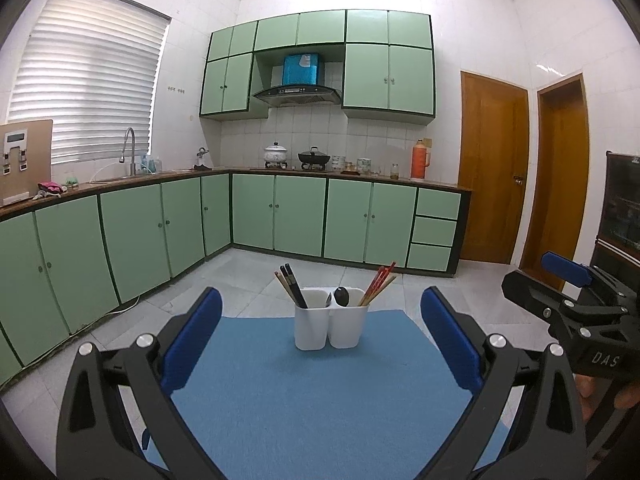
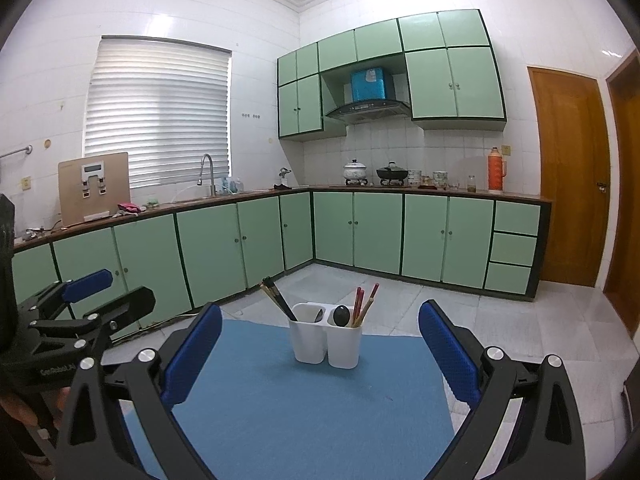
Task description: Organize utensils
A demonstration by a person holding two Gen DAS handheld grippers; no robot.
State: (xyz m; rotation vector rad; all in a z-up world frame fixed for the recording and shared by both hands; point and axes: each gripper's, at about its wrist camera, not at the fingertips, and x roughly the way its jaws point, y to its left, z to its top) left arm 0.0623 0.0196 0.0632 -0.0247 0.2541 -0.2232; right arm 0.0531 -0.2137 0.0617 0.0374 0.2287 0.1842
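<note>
A white two-compartment utensil holder (image 1: pixel 331 328) (image 2: pixel 326 344) stands upright at the far middle of a blue mat (image 1: pixel 320 392) (image 2: pixel 304 400). Its left compartment holds dark and tan chopsticks (image 1: pixel 291 288) (image 2: pixel 276 300). A black spoon (image 1: pixel 341 296) (image 2: pixel 341 315) and a grey spoon sit near the divider. Red and tan chopsticks (image 1: pixel 380 286) (image 2: pixel 363 306) stand in the right compartment. My left gripper (image 1: pixel 320 336) is open and empty, held back from the holder. My right gripper (image 2: pixel 320 346) is open and empty too, and also shows at the right edge of the left wrist view (image 1: pixel 568 276).
Pale floor tiles (image 1: pixel 256 276) lie beyond the mat. Green base cabinets (image 1: pixel 280 216) run along the left and back walls under a counter with a sink tap (image 1: pixel 130 152), pots (image 1: pixel 314 158) and an orange flask (image 1: pixel 420 159). Wooden doors (image 1: pixel 492 168) stand at the right.
</note>
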